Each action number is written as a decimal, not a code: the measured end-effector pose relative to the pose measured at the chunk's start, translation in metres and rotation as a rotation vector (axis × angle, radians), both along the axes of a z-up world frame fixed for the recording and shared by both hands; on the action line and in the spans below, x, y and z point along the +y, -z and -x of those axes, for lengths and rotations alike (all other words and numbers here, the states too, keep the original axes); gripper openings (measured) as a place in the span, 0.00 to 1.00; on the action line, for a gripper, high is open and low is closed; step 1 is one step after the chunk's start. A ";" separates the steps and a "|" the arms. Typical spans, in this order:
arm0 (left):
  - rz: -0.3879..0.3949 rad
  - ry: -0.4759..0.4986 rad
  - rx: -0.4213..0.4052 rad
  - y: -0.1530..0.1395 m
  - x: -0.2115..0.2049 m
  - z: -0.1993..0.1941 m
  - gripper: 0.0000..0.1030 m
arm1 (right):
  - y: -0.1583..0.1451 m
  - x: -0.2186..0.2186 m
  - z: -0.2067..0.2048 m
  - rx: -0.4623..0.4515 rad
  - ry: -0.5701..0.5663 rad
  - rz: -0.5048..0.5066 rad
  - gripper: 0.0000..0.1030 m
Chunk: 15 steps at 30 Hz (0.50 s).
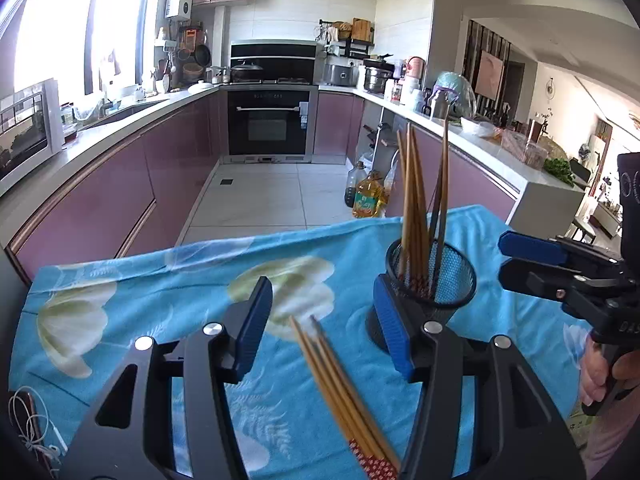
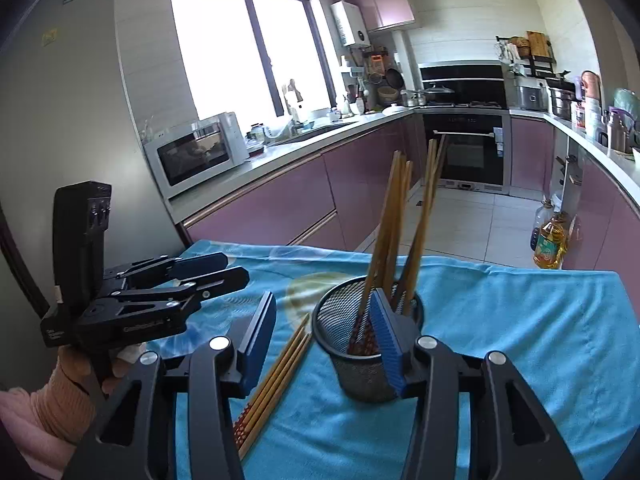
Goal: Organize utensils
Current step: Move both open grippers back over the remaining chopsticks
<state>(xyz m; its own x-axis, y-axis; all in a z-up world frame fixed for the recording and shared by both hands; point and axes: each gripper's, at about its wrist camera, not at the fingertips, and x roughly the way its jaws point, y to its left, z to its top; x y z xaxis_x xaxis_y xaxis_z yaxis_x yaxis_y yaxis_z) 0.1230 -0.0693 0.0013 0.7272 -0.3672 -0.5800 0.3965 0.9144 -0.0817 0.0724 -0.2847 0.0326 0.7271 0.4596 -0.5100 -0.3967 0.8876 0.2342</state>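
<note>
A black mesh holder [image 1: 434, 276] stands on the blue flowered cloth [image 1: 160, 280] with several wooden chopsticks [image 1: 414, 204] upright in it. A bundle of loose chopsticks [image 1: 340, 388] lies flat on the cloth. My left gripper [image 1: 324, 320] is open and empty above the loose bundle, left of the holder. In the right wrist view my right gripper [image 2: 324, 328] is open and empty, with the holder [image 2: 360, 332] by its right finger and the loose chopsticks [image 2: 276, 376] between the fingers. The left gripper also shows there [image 2: 236, 270].
The cloth-covered table [image 2: 540, 340] stands in a kitchen with pink cabinets [image 1: 120, 184]. Oil bottles [image 1: 366, 196] sit on the floor beyond the table's far edge. White cables [image 1: 32, 424] lie at the cloth's near left corner. A microwave [image 2: 196, 152] sits on the counter.
</note>
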 end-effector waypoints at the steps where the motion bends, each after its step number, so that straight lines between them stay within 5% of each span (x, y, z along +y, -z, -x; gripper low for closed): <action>1: -0.013 -0.009 0.012 0.006 0.003 0.004 0.51 | 0.005 0.006 0.003 0.010 -0.014 0.010 0.51; 5: -0.078 -0.027 0.079 0.040 0.015 0.017 0.53 | 0.031 0.026 0.005 0.079 -0.041 0.049 0.51; 15: -0.071 -0.051 0.204 0.092 0.028 0.035 0.53 | 0.097 0.058 -0.003 0.269 -0.044 0.097 0.51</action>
